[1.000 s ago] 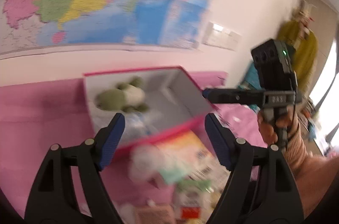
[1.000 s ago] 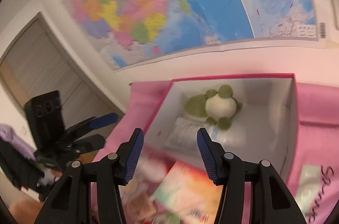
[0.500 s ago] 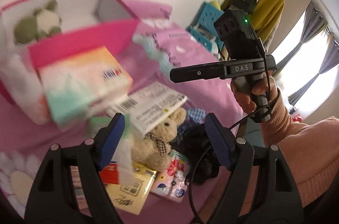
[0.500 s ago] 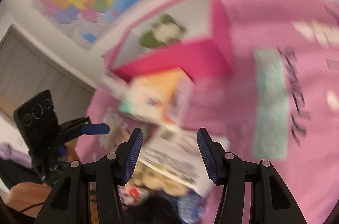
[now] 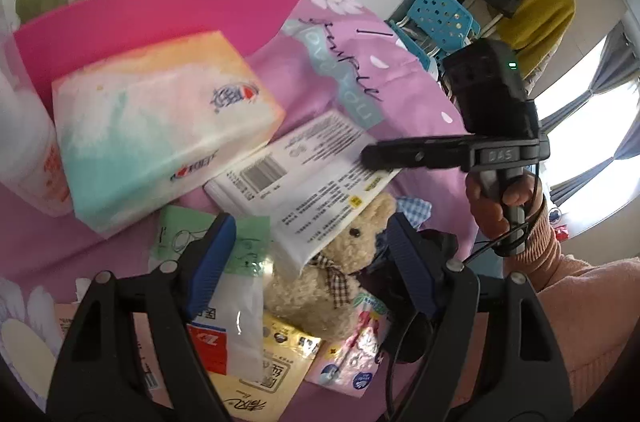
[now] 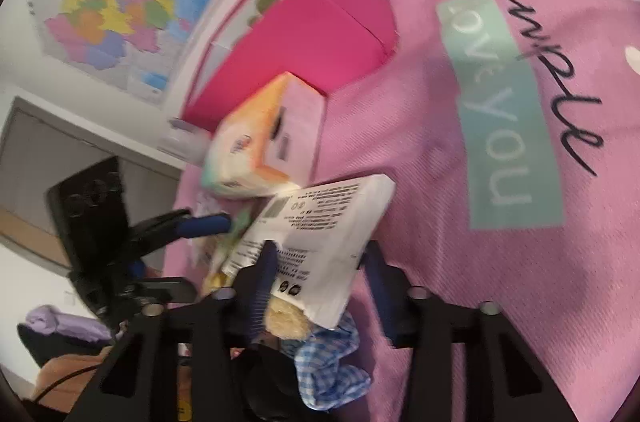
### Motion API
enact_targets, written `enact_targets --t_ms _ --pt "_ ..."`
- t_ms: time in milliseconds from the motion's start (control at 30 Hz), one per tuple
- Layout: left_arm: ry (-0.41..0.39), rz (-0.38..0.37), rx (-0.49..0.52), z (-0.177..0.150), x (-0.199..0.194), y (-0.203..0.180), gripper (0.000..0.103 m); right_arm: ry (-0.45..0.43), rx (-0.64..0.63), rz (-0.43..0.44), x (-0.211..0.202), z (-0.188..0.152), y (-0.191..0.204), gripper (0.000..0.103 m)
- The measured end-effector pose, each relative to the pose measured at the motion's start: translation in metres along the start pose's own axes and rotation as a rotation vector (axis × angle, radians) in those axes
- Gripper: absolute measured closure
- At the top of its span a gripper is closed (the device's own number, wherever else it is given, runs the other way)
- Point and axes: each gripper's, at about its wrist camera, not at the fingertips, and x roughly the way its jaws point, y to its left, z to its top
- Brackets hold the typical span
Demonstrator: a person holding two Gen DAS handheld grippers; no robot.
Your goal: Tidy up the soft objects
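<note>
Right gripper [image 6: 316,286] is the nearer one, its jaws closing around the near corner of the white printed pack [image 6: 320,234], which lies flat on the pink bedcover [image 6: 460,222] with its long axis running toward one o'clock in the right wrist view. Teddy bear [image 5: 336,274] sits dead ahead between the spread, empty jaws of the left gripper [image 5: 308,266], pink box [image 5: 168,10] off at eleven o'clock.
</note>
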Motion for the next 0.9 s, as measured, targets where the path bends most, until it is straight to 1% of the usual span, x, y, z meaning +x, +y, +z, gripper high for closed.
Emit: enact_targets --t_ms 133,267,400,500,600,633,733,900 --pt "0.017 -0.015 -0.013 0.000 0.003 0.004 0.024 -0.054 -0.065 0.002 -0.007 -0.002 0.010 0.072" --pt "0.047 -0.030 -0.005 0.005 0.011 0.002 0.024 -0.103 -0.130 -0.021 -0.016 -0.007 0.018 0.074" --pt "0.113 -0.019 0.009 0.010 0.030 -0.001 0.024 -0.139 -0.182 -0.042 -0.023 -0.013 0.028 0.074" --pt "0.164 -0.043 -0.003 0.012 0.043 0.000 0.024 -0.169 -0.229 -0.057 -0.029 -0.015 0.031 0.074" --pt "0.137 -0.079 -0.020 0.014 0.042 -0.001 0.024 -0.184 -0.271 -0.057 -0.030 -0.018 0.036 0.075" --pt "0.132 -0.075 -0.021 0.014 0.041 -0.001 0.025 -0.182 -0.279 -0.061 -0.029 -0.019 0.037 0.075" --pt "0.094 -0.055 -0.019 0.012 0.029 -0.006 0.030 -0.181 -0.272 -0.063 -0.030 -0.016 0.035 0.075" --pt "0.009 -0.014 -0.008 0.013 -0.007 -0.020 0.031 -0.195 -0.284 -0.037 -0.039 -0.012 0.047 0.075"
